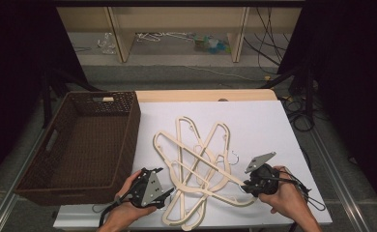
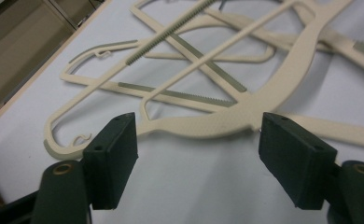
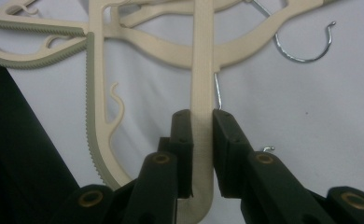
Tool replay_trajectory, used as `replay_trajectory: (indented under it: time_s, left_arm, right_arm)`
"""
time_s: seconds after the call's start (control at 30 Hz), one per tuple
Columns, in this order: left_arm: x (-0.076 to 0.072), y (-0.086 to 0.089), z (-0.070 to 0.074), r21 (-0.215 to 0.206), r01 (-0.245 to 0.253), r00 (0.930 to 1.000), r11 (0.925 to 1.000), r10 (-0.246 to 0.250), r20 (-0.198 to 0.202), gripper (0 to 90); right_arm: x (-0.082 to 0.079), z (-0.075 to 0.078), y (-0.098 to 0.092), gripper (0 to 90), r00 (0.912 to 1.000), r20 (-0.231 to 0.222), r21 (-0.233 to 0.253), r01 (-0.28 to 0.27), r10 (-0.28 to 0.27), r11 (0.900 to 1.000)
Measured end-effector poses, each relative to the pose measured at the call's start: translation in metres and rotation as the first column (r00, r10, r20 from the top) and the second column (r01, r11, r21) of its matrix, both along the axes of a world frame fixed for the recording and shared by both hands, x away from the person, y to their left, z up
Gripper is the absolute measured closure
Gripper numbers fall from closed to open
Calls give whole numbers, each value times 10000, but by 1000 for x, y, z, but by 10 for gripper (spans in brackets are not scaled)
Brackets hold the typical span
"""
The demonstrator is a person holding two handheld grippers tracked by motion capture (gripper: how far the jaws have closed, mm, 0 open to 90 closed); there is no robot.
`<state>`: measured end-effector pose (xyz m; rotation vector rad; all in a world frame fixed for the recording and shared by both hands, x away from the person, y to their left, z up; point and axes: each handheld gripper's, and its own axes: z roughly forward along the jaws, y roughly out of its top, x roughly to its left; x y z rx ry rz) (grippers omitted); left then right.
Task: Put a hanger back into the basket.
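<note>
So our right gripper (image 3: 202, 122) has its jaws clamped on one cream hanger (image 3: 202, 60) near the right of the tangled hanger pile (image 1: 196, 159). Left gripper (image 2: 196, 140) gapes wide, empty. Lifting now could drag neighbours along, since hooks (image 3: 306, 44) interlock.

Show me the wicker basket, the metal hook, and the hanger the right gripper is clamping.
wicker basket (image 1: 127, 145), high view, right wall.
metal hook (image 3: 306, 57), right gripper view, bottom of its curve.
clamped hanger (image 3: 202, 70), right gripper view, straight arm above the jaws.
</note>
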<state>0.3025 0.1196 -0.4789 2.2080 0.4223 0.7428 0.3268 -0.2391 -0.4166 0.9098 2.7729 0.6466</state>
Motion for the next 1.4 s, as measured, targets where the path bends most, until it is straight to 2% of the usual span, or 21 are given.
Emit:
replay_trajectory:
  time_s: [0.1,0.17,0.23,0.27,0.3,0.4,0.53,0.57,0.63,0.7,0.73,0.8,0.9,0.93,1.1,1.2,1.27,1.3,1.33,1.37,1.4]
  left_arm:
    - [6,0,-2,700,55,10000,9975,-57,27,293]
    - [9,-2,-5,363,-244,9997,9990,243,16,293]
    - [13,-1,-5,628,-206,9997,9978,212,-88,302]
    - [14,-2,-6,591,-193,9997,9981,201,-123,303]
    - [15,-3,-8,920,-87,9998,9957,104,-175,306]
    - [15,-6,-11,774,-97,9997,9970,113,-205,321]
    - [17,-8,-11,1039,-281,9993,9942,304,-206,324]
    - [18,-9,-13,1032,-331,9994,9941,342,-94,325]
    - [20,-11,-12,1497,-172,9998,9886,186,-80,330]
    - [21,-18,-14,2060,-101,9993,9785,25,367,331]
    - [21,-18,-14,2060,-101,9993,9785,25,367,331]
    - [22,-24,-14,2333,22,9972,9724,-197,727,326]
    - [23,-27,-15,2325,74,9970,9726,-251,732,305]
    - [24,-28,-14,2478,177,9955,9687,-401,859,298]
    - [25,-28,-14,2522,266,9920,9673,-566,1124,285]
    - [26,-27,-11,2759,824,9885,9577,-1137,996,287]
    - [26,-26,-8,2670,953,9864,9590,-1271,1046,290]
    - [27,-27,-8,2500,1013,9864,9629,-1298,1004,290]
    - [28,-26,-6,2753,1401,9829,9511,-1672,776,309]
    - [28,-26,-6,2753,1401,9829,9511,-1672,776,319]
    - [29,-25,-6,2885,1507,9790,9455,-1833,891,330]
  right_arm:
    - [0,4,0,798,10000,48,-14,-3,3,10000]
    - [1,7,1,798,10000,81,43,-52,52,10000]
    - [5,11,4,798,9998,162,145,-131,129,9998]
    - [5,12,5,798,9999,146,137,-14,12,9999]
    - [6,15,6,798,9998,193,154,-36,33,9999]
    - [8,23,7,798,9995,277,271,-189,182,9995]
    - [10,27,5,799,9990,361,243,-277,268,9993]
    - [11,28,4,799,9995,214,324,-238,231,9992]
    - [12,30,1,799,9996,159,332,-246,240,9991]
    - [12,30,-1,799,9994,234,353,-270,262,9990]
    - [12,30,-1,799,9994,234,353,-270,262,9990]
    - [13,30,-3,799,9992,227,385,-340,332,9987]
    - [14,28,-4,799,9994,150,383,-333,327,9987]
    - [15,27,-5,799,9993,100,437,-371,367,9984]
    - [20,21,-11,798,9986,91,654,-526,521,9965]
    - [25,14,-15,797,9980,-40,879,-624,630,9942]
    - [27,11,-17,797,9978,-64,936,-644,653,9935]
    - [29,7,-18,796,9976,-93,947,-681,693,9932]
    - [32,0,-21,796,9966,-303,1070,-725,762,9916]
    - [32,0,-21,796,9966,-303,1070,-725,762,9916]
    - [35,-5,-24,794,9954,-360,1289,-830,883,9882]
